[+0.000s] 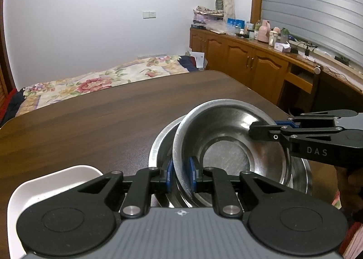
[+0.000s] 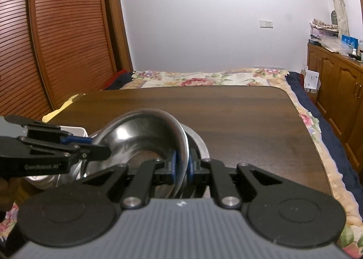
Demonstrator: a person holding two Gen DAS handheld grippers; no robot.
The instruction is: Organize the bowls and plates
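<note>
Bowls, steel | upper bowl (image 1: 226,145) tilted in lower bowl (image 1: 158,145) on worktop (image 1: 90,118) | we clench left hand-held gripper (image 1: 181,175) and right hand-held gripper (image 2: 181,163) on opposite rims, likely to seat it level | white tray (image 1: 45,186) beside.

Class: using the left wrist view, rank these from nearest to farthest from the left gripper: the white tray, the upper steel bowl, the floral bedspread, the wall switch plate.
1. Upper steel bowl: its rim sits between the left gripper pads.
2. White tray: lower left, on the table.
3. Floral bedspread: beyond the table's far edge.
4. Wall switch plate: on the back wall.
</note>
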